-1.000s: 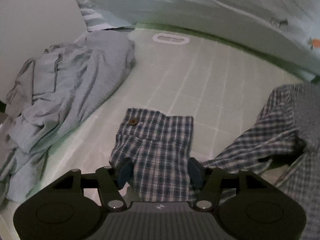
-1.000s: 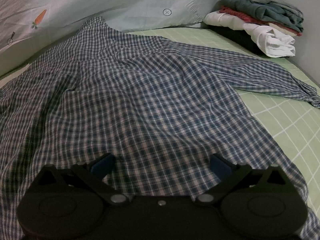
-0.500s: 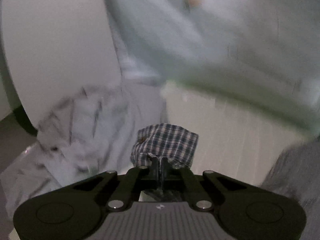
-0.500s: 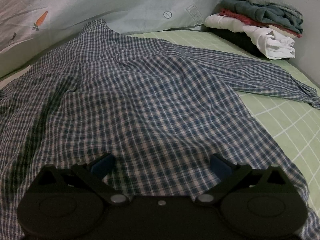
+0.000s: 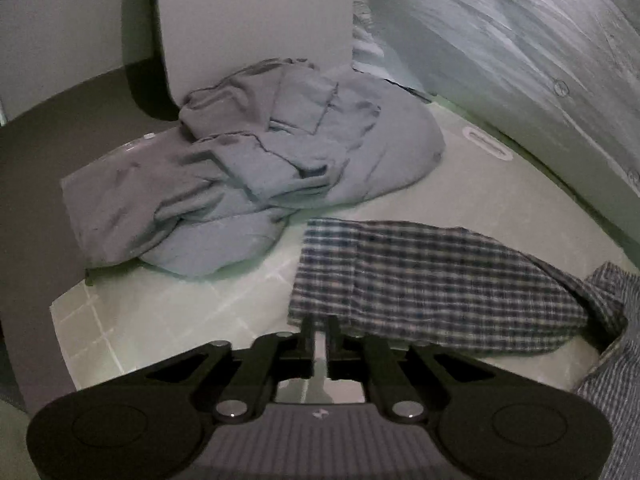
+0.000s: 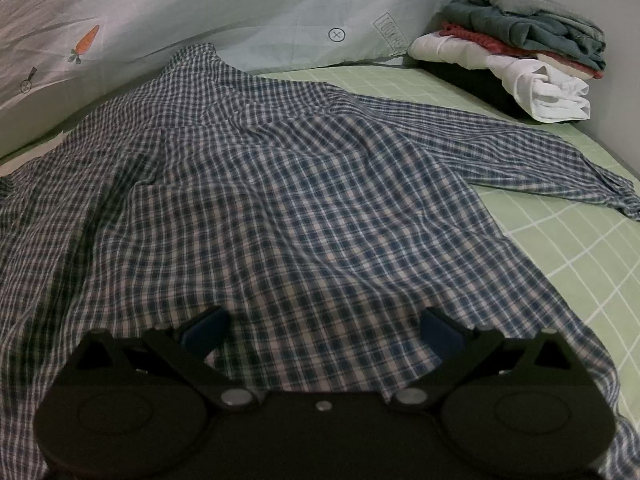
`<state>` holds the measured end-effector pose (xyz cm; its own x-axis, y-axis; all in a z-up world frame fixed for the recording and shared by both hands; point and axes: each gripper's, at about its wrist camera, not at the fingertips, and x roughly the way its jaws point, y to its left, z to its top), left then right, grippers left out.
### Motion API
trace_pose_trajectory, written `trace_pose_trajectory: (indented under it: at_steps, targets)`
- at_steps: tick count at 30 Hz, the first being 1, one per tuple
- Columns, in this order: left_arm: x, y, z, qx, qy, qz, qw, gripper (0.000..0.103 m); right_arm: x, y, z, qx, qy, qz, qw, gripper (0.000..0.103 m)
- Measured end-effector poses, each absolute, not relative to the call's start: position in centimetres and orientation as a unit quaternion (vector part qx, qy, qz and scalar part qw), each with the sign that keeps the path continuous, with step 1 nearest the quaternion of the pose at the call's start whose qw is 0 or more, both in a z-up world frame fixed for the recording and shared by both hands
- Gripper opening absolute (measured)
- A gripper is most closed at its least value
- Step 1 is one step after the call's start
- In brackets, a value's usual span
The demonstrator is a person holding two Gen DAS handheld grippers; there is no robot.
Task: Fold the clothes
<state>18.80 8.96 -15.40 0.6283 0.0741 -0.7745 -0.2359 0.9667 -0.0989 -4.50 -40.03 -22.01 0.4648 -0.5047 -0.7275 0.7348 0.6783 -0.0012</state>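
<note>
Left gripper (image 5: 318, 330): fingers nearly together; pinched sleeve cuff 0.5 s ago, now slightly reopened, jaws just been opening. Narrow gap looks empty; cuff edge lies just beyond tips. Judgement: sleeve drawn outward, straightened, then let go.

Blue-white checked woven shirt (image 6: 280, 200): spread flat on pale green grid-print bed sheet (image 6: 560, 240), light wrinkles. Its left sleeve (image 5: 420, 280) now extended flat.

Right gripper (image 6: 322, 330): fingers spread wide over hem, pinching nothing.

Crumpled soft grey garment (image 5: 260, 176) heaped beside sleeve.
</note>
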Motion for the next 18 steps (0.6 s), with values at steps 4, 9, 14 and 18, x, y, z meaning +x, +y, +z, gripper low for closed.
trace_pose_trajectory:
  at_steps: [4,9,14,18]
  targets:
    - [20.1,9.0,-15.1,-0.092,0.414,0.082,0.902,0.036,-4.5,-40.1,-22.0,0.158,0.364,-0.367,0.841,0.103]
    - [23.0,8.3,-15.2,-0.06,0.42,0.06,0.904,0.061,-4.5,-40.2,-22.0,0.157,0.365,-0.365,0.842,0.103]
    - [26.3,6.7,-15.7,-0.045,0.445,0.044,0.894,0.066,-4.5,-40.2,-22.0,0.157,0.365,-0.365,0.842,0.103]
    - [28.2,5.6,-16.2,-0.071,0.457,0.047,0.886,0.069,-4.6,-40.2,-22.0,0.158,0.365,-0.366,0.841,0.103]
